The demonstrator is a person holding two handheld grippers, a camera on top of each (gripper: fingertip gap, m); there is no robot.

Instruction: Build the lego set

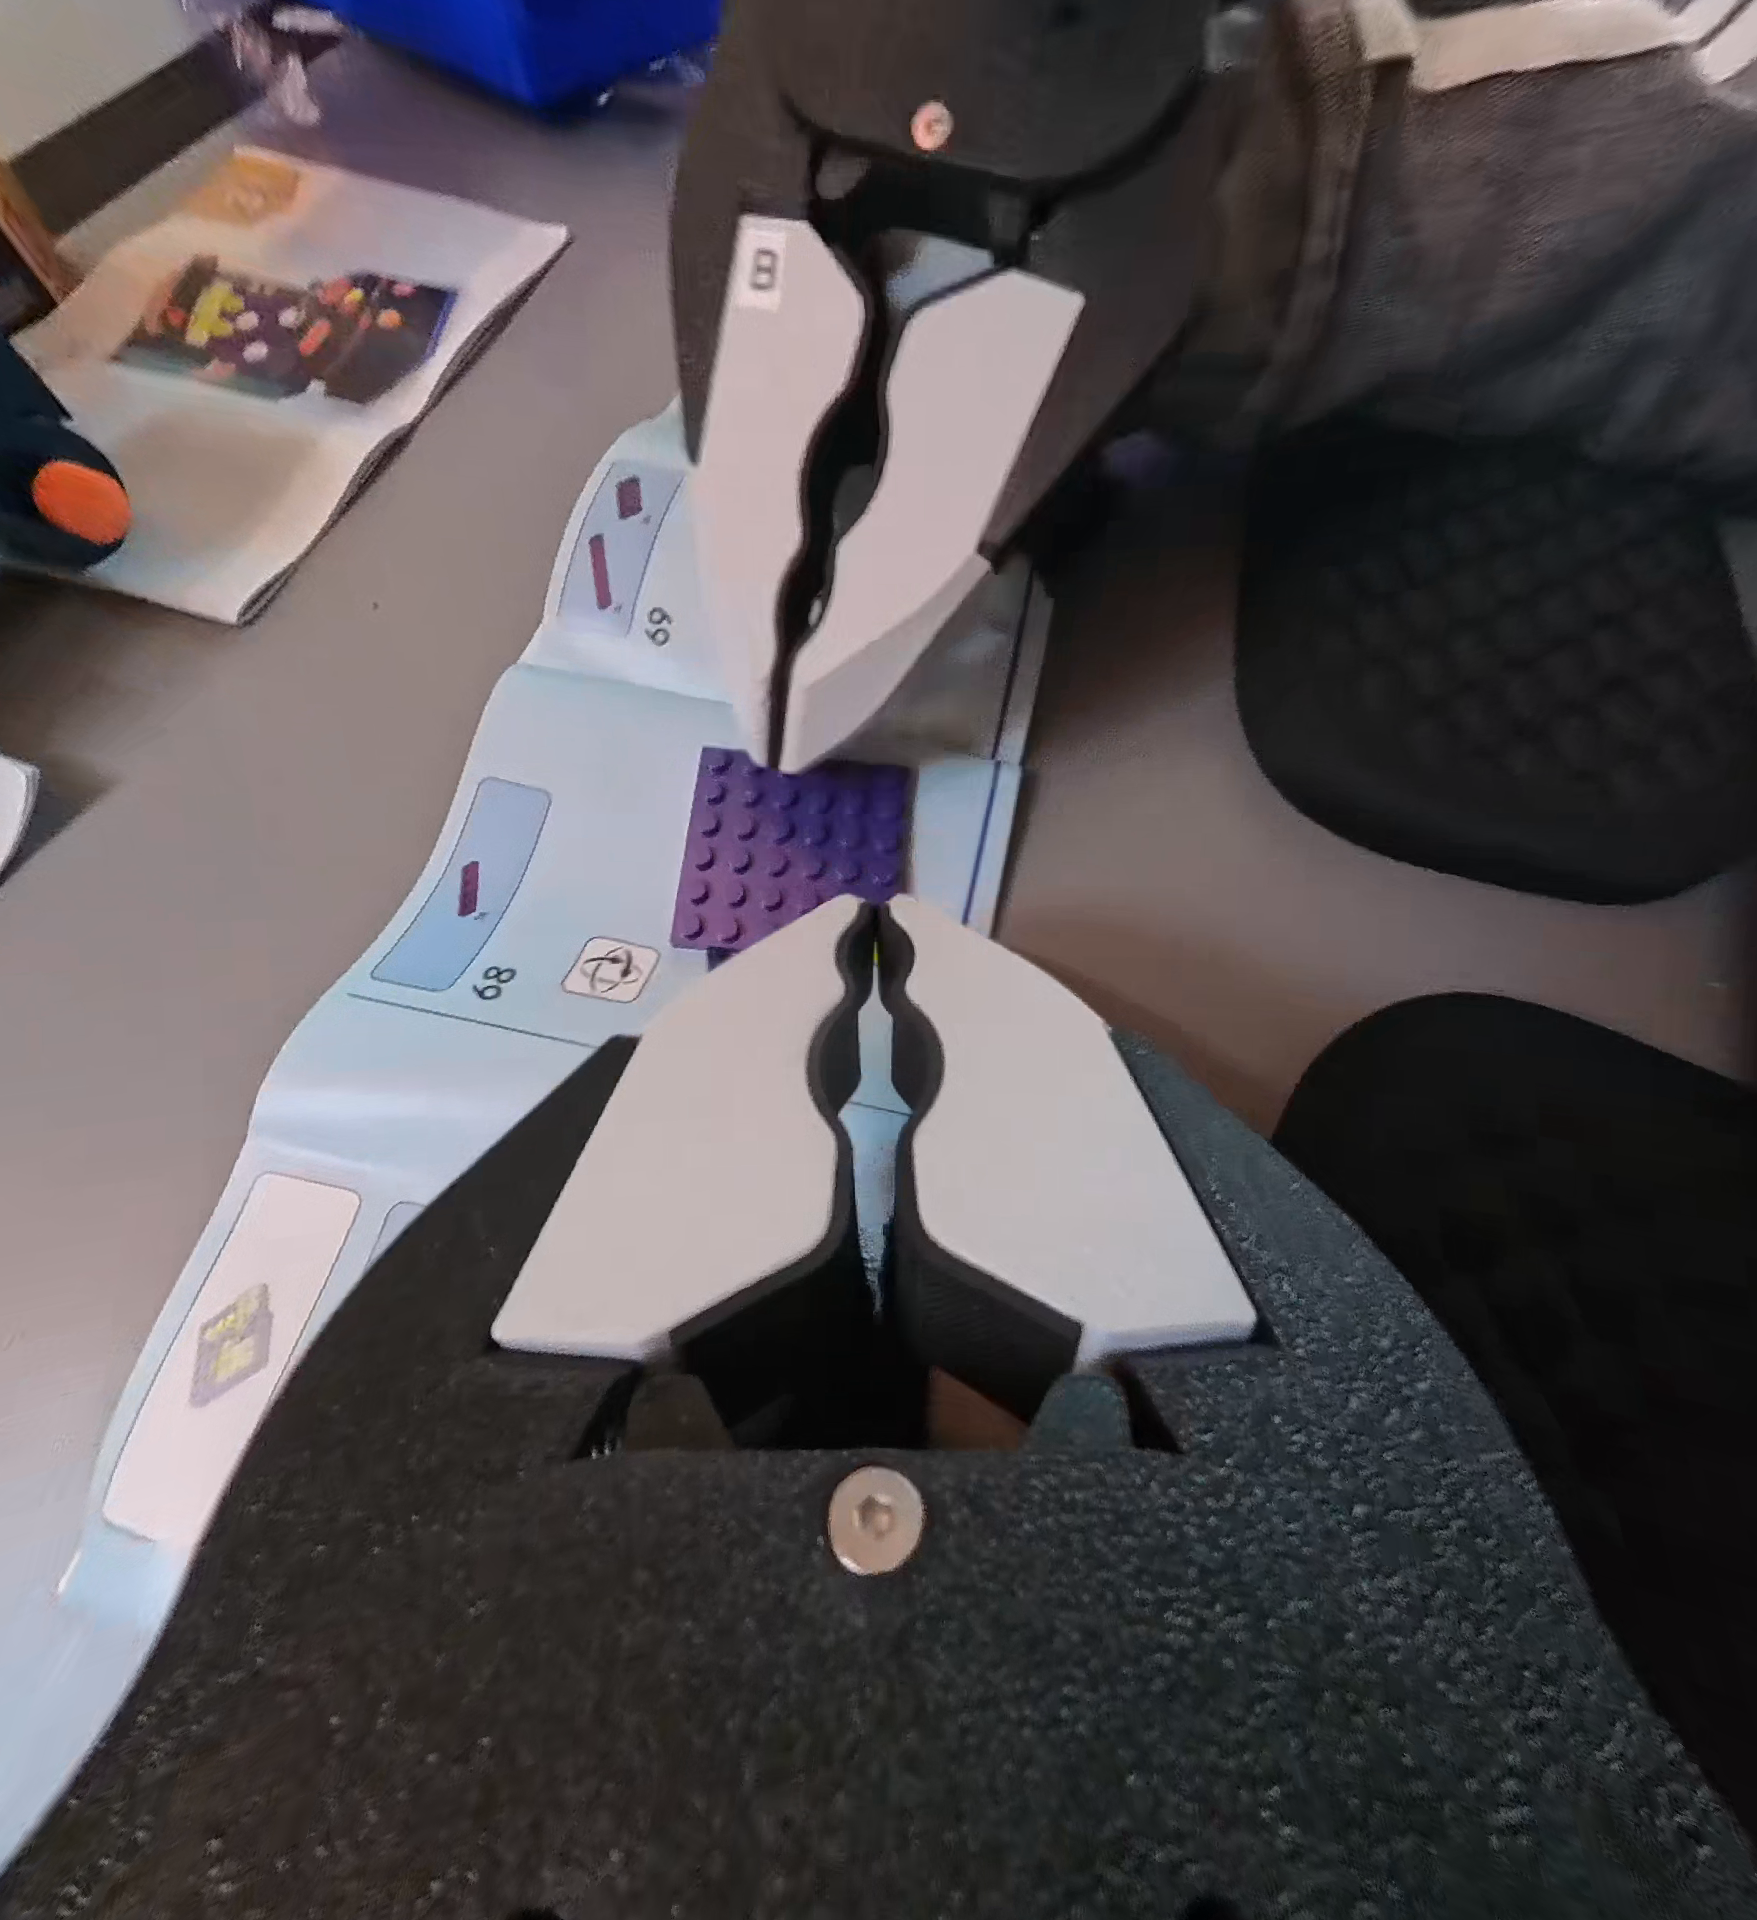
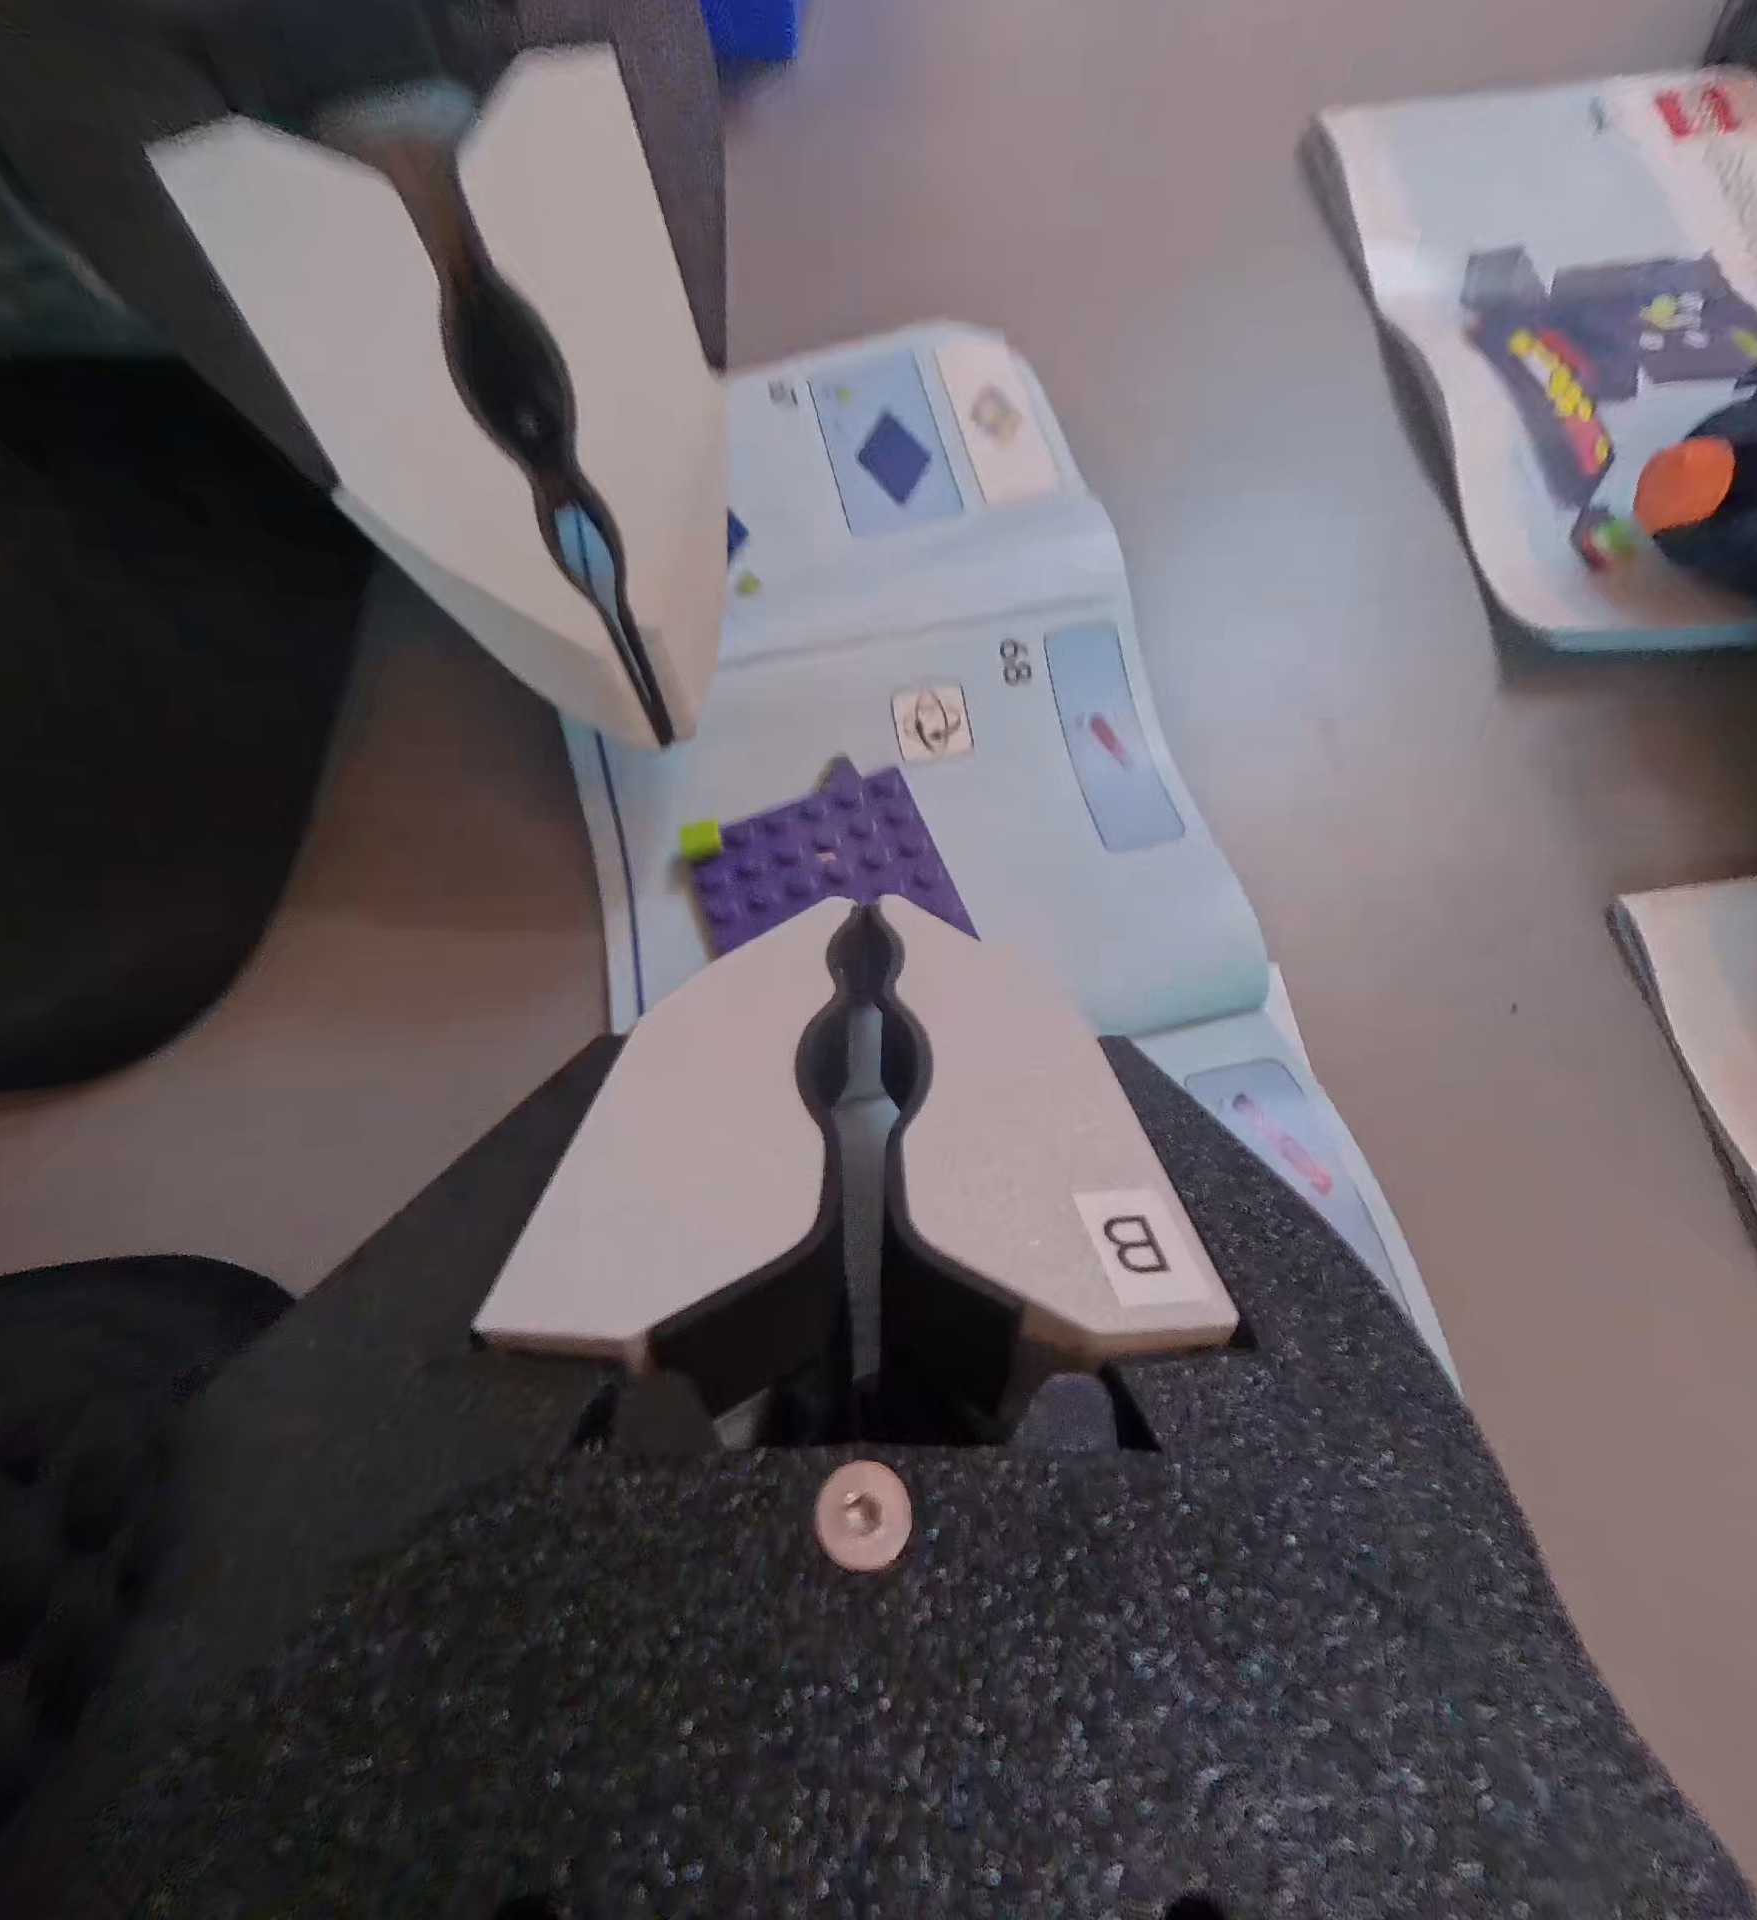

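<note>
A purple studded plate [image 1: 791, 862] lies flat on the open instruction booklet [image 1: 583, 790]; it also shows in the right wrist view [image 2: 812, 862]. A small lime green brick [image 2: 699, 837] sits at one corner of the plate. My left gripper [image 1: 872, 910] is shut and hovers at the plate's near edge. In the right wrist view it [image 2: 661, 727] hangs above the booklet, clear of the lime brick, with nothing between its fingertips. My right gripper [image 2: 863, 912] is shut. In the left wrist view its tips [image 1: 780, 750] rest on the plate's far edge.
A second booklet [image 1: 282, 343] lies farther back beside a dark model with orange round parts [image 1: 32, 468]. Another booklet [image 2: 1747, 1039] lies at the right. A black mesh chair seat [image 1: 1476, 675] and a person's grey clothing [image 1: 1528, 260] are beside the table edge. A blue box [image 1: 541, 42] stands at the back.
</note>
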